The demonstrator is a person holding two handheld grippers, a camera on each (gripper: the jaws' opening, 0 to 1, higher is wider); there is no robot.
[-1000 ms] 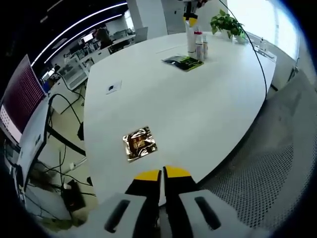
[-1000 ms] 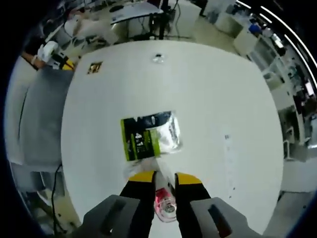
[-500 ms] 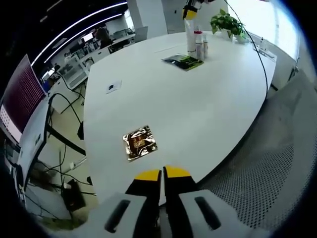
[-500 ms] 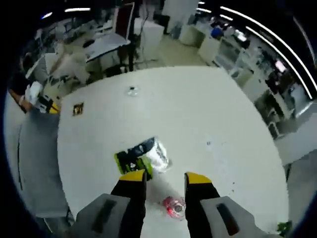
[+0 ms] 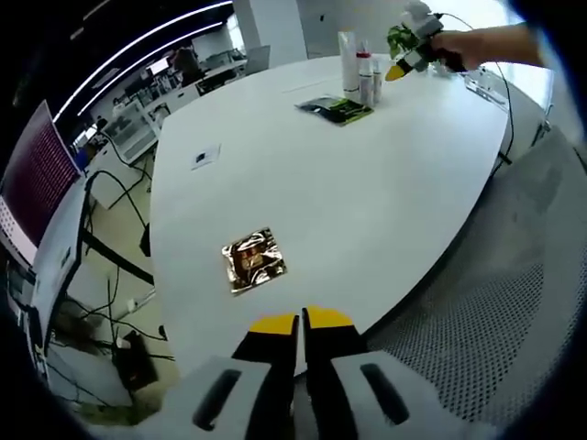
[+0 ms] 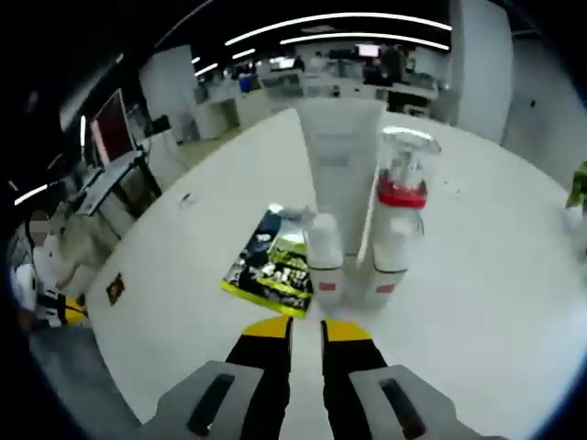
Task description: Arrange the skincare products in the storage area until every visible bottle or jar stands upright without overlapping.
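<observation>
Right tongs [image 6: 305, 327] sit empty, nearly closed, bottom centre, just shy of three upright bottles [image 6: 389, 238] clustered mid-frame on the tabletop [image 6: 477, 275] beside a flat sachet [image 6: 273, 261], likely checking the lineup, while left tongs [image 5: 300, 323] idle closed.

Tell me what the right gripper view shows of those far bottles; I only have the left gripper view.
Observer: Three stand upright in a tight cluster: a tall white tube, a white pump bottle with a red collar and clear cap, and a short white bottle.
Operator: Report the right gripper.
Observer: The right gripper has its jaws close together with nothing between them, stopped short of the short white bottle.
Operator: Check the sachet.
Observer: The green and black sachet lies flat on the white table beside the short white bottle; I cannot tell whether they touch.
</observation>
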